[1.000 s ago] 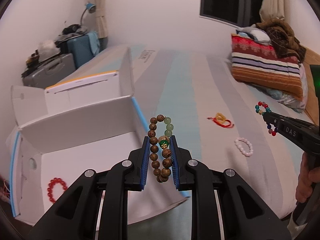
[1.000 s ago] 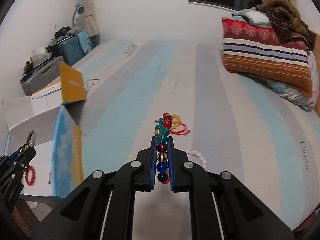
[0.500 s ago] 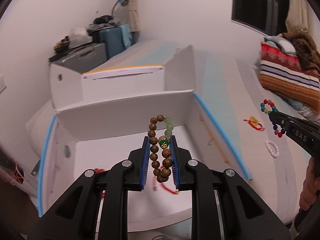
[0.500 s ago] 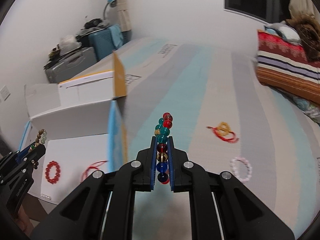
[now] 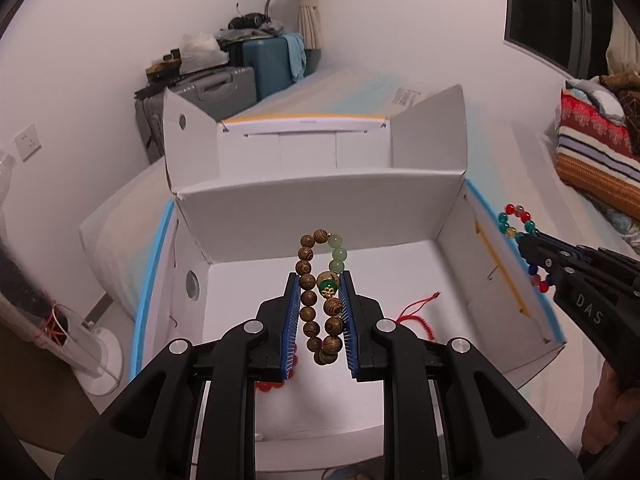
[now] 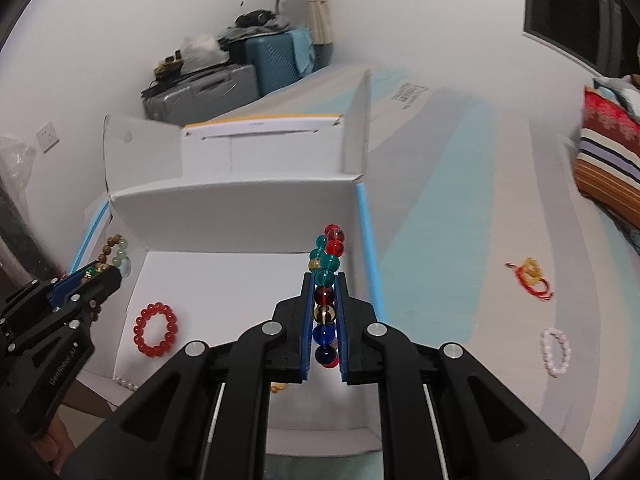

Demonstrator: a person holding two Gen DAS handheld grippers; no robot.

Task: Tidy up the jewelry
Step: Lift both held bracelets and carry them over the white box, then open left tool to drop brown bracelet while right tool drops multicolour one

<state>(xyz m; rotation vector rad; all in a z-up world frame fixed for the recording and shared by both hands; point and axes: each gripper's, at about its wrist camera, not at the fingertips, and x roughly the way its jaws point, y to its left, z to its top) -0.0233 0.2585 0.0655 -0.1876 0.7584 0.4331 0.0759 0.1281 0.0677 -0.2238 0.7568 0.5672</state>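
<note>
Both bracelets hang over the open white box (image 5: 452,208): left gripper (image 5: 320,320) clamps the wooden-bead bracelet (image 5: 320,300) centrally, right gripper (image 6: 324,312) pinches the coloured glass-bead bracelet (image 6: 326,280), seemingly nearer the box's right wall.

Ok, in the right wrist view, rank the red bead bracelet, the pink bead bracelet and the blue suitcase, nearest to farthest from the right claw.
1. Red bead bracelet, left, on the box floor.
2. Pink bead bracelet, right, on the bed; nearly as close, so a loose call.
3. Blue suitcase, far back by the wall.

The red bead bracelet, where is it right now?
In the right wrist view, the red bead bracelet lies flat on the floor of the white box, lower left, just right of the left gripper.
</note>
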